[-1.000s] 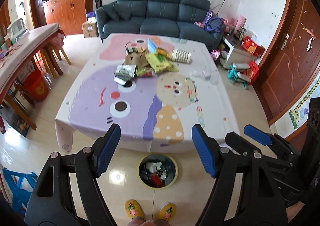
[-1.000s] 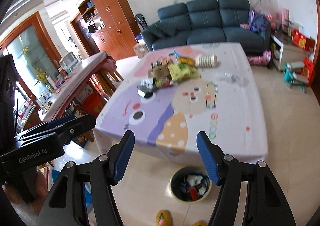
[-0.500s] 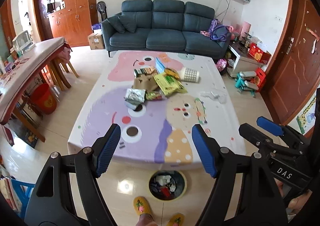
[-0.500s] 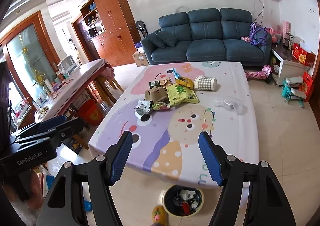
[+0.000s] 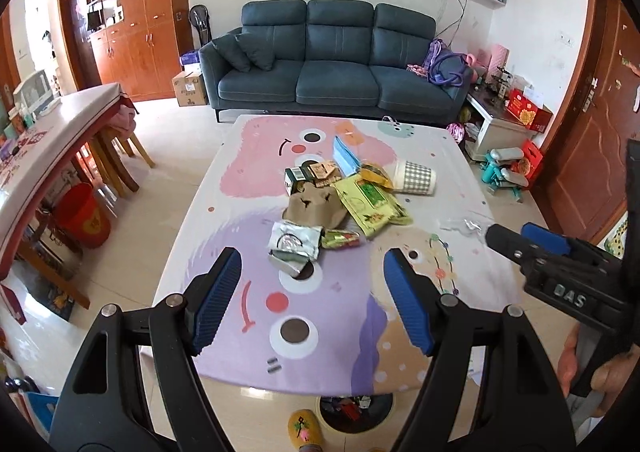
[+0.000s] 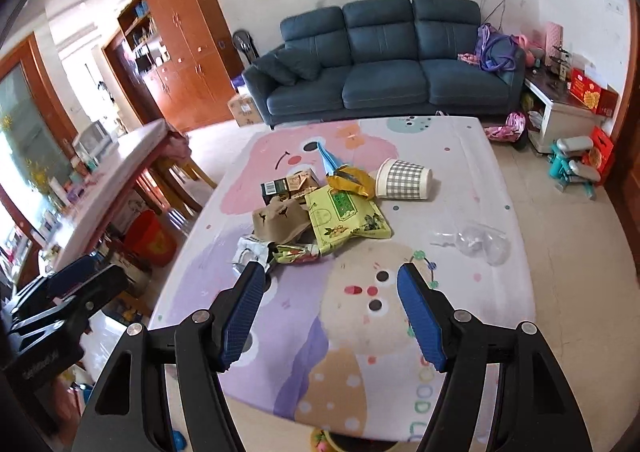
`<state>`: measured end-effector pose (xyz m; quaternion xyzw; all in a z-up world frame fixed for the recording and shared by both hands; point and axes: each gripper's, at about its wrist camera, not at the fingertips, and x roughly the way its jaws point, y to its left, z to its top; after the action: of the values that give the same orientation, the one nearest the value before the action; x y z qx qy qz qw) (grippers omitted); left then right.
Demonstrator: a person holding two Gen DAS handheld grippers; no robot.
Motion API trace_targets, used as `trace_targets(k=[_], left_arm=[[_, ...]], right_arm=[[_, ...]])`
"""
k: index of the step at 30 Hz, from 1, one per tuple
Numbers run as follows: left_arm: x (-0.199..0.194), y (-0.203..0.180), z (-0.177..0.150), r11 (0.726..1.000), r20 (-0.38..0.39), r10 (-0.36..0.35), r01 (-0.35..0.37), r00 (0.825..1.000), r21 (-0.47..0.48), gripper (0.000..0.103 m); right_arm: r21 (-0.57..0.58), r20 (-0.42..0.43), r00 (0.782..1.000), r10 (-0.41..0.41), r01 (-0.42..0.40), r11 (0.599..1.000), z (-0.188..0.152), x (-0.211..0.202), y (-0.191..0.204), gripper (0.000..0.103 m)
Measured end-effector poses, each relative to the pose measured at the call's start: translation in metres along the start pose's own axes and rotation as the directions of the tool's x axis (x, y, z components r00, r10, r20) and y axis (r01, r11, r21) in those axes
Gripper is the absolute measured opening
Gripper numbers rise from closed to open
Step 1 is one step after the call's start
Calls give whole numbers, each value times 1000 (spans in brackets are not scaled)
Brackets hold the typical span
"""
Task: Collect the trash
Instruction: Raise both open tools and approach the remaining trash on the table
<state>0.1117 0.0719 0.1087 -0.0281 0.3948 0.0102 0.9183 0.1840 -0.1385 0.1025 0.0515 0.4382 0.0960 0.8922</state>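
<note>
While apart, trash [image 5: 336, 208] beyond claw [image 5: 312, 284]

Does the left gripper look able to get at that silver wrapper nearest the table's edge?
Probably yes. The left gripper is open, and the silver wrapper lies just ahead of it at the pile's near edge with nothing on top.

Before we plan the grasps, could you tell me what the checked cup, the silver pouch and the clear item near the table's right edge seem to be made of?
Checked cup: probably paper, matte, printed grid, white inside. Silver pouch: seemingly foil laminate, shiny and crinkled, torn open. Clear item: likely thin transparent plastic, glossy and crumpled; its exact form is unclear.
</note>
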Motion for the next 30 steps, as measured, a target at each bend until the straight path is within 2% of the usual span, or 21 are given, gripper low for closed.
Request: trace_targets(k=[8, 15, 19, 24, 30], left_arm=[[65, 33, 12, 998, -56, -32, 29, 998, -55, 71], [132, 56, 3, 995, -150, -67, 54, 986, -90, 71], [158, 66, -2, 994, -177, -72, 57, 981, -93, 71], [184, 91, -13, 989, -200, -103, 78, 974, -126, 71], [213, 125, -23, 968, -226, -177, 128, 958, -218, 71]], right_arm=[[-54, -58, 998, -5, 2, 999, 22, 74, 27, 70], [-4, -123, 992, -25, 24, 1000, 13, 125, 28, 70], [27, -142, 990, -23, 27, 999, 7, 149, 29, 70], [11, -123, 992, 3, -2, 1000, -1, 171, 46, 70], [-47, -93, 995, 43, -47, 998, -6, 192, 79, 70]])
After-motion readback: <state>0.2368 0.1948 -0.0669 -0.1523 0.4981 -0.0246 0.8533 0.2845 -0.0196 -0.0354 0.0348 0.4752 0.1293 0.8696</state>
